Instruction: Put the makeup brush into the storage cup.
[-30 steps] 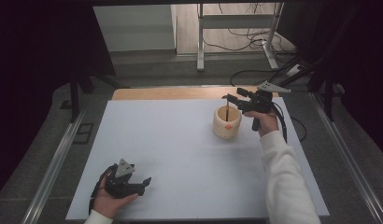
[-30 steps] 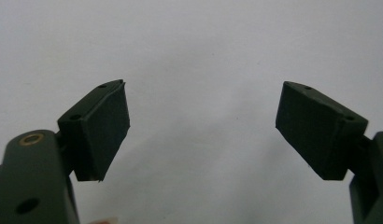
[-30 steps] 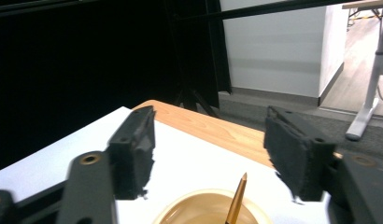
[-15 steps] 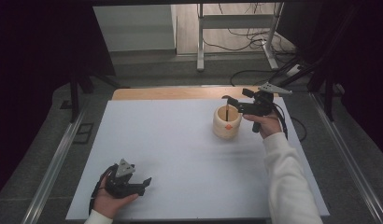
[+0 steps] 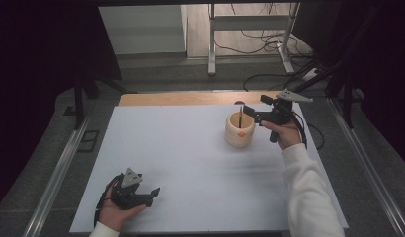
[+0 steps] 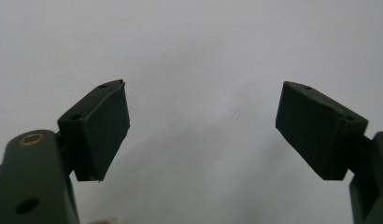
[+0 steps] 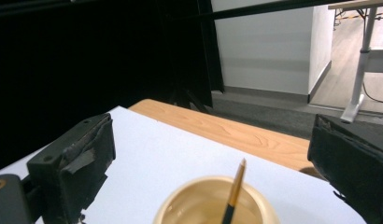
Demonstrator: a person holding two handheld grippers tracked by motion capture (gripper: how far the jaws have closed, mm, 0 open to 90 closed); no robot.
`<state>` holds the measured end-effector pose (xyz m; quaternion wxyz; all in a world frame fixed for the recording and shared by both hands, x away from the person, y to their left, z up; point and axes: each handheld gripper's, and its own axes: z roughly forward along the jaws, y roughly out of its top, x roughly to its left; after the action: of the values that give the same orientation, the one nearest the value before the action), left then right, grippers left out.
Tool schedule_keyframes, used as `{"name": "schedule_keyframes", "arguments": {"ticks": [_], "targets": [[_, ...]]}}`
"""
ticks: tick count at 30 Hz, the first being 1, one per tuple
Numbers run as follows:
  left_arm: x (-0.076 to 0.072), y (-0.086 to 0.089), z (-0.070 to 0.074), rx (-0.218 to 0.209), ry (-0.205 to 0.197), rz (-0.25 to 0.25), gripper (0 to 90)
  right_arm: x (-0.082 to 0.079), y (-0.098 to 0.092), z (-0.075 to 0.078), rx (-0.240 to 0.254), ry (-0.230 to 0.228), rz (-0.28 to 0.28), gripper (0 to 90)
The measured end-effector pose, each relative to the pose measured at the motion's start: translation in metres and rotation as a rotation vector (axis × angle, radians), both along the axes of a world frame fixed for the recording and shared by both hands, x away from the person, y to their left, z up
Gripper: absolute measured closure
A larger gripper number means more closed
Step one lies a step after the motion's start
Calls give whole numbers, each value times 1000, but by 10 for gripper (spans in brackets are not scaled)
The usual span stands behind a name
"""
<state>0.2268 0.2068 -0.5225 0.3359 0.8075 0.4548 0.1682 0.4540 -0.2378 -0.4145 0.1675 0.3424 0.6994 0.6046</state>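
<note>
A cream round cup (image 5: 239, 130) with an orange mark stands at the back right of the white sheet (image 5: 190, 158). A thin dark stick with a golden tip (image 5: 239, 118) leans inside it. My right gripper (image 5: 256, 104) hovers just right of the cup's rim and points left. Its jaws have just been opening and now stand wide. In the right gripper view they (image 7: 216, 140) flank the cup (image 7: 216, 205) and the stick (image 7: 235, 189) without touching either. My left gripper (image 5: 151, 195) rests at the front left, open over bare sheet (image 6: 201, 126).
A strip of wooden tabletop (image 5: 190, 98) shows behind the sheet. Metal rails (image 5: 57, 173) run along both sides of the table. Cables (image 5: 269, 79) and a desk leg (image 5: 211, 49) lie on the floor beyond.
The right gripper's jaws have spread apart beside the cup, and the stick stands free in it. The left gripper has stayed where it was.
</note>
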Motion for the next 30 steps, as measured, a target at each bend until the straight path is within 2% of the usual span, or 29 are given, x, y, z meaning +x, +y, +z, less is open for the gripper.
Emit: {"name": "schedule_keyframes", "arguments": {"ticks": [6,12,15,18,24,26,28,30], "targets": [[0,0,0,1,-2,0,181,-10,-5,-1,-42,-6,21,36],[-1,1,1,-1,-5,3,180,-28,-8,-5,-72,-8,54,52],[-2,1,1,0,-5,4,180,-36,-10,-7,-71,-3,68,55],[-2,1,1,2,-5,4,180,-44,-13,-10,-46,5,97,67],[-2,1,1,2,-6,5,180,-60,-18,-15,-51,13,120,80],[-2,2,1,1,-8,7,181,-66,-20,-17,-51,36,135,90],[-2,2,1,0,-8,9,180,-72,-23,-19,-48,33,139,90],[-2,2,1,0,-8,8,180,-80,-28,-21,-67,21,139,90]]}}
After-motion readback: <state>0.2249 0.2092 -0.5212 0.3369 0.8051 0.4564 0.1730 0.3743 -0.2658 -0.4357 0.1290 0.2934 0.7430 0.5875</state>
